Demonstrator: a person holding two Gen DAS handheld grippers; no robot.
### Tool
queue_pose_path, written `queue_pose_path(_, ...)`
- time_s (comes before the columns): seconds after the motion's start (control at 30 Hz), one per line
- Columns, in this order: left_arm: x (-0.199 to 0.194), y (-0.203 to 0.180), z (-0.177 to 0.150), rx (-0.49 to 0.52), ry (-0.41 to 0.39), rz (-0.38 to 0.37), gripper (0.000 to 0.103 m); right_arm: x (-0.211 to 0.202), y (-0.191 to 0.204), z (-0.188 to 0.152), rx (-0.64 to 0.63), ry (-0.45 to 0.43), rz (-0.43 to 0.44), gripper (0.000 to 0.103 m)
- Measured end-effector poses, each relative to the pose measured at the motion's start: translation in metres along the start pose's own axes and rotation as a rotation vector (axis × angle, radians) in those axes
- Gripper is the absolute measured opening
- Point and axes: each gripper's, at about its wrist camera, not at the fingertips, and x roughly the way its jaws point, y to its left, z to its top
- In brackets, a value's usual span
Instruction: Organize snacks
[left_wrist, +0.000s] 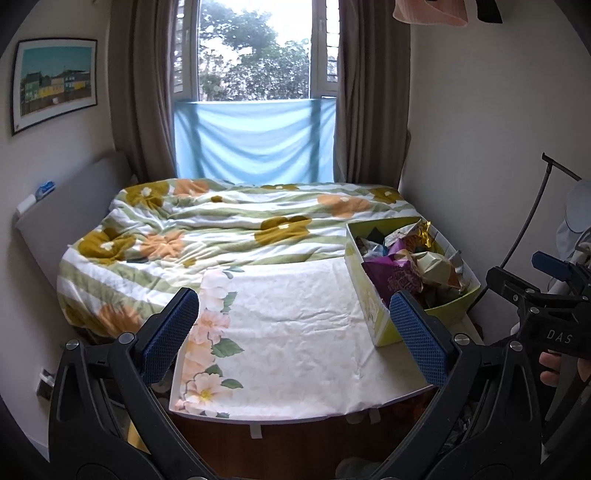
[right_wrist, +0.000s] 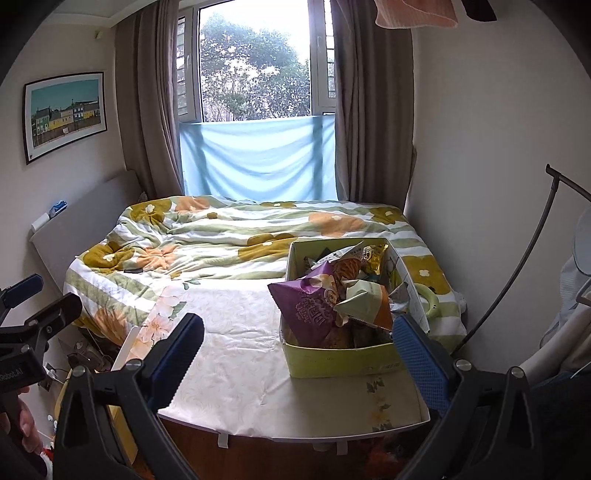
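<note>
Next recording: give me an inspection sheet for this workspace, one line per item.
Surface: table covered by a white floral cloth, mostly bare.
Job's things: open green box at the table's right side, heaped with snack bags; purple bag on top at the front.
Clutter: nothing seen on the table outside the box.
Grippers: left gripper open, empty; right gripper open, empty; both short of the box.
Cables: nothing seen.
Surroundings: bed with flowered duvet behind the table, curtained window, framed picture on the left wall.
</note>
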Motion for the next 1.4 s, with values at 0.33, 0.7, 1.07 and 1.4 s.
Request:
queue_pose_path(0.33,0.006,-0.001,-0.001,-0.006,0.007,-0.005,0.103,0.006,-0.003,-0.001,0.006,0.013,-0.006,0.102)
queue_pose_path(0.7,0.008,-0.003,0.000,-0.005,0.007,-0.005,0.103,0.006,-0.003,-0.001,0.009,0.015,-0.006,0.102)
queue_pose_path(1.07,0.010,-0.004,0.000,-0.005,0.012,-0.008,0.103,0.006,-0.004,-0.001,0.008,0.014,-0.005,0.102)
queue_pose_path(1.4,0.011,-0.005,0.000,-0.004,0.012,-0.009,0.103,0.005,-0.002,0.000,0.013,0.013,-0.006,0.102)
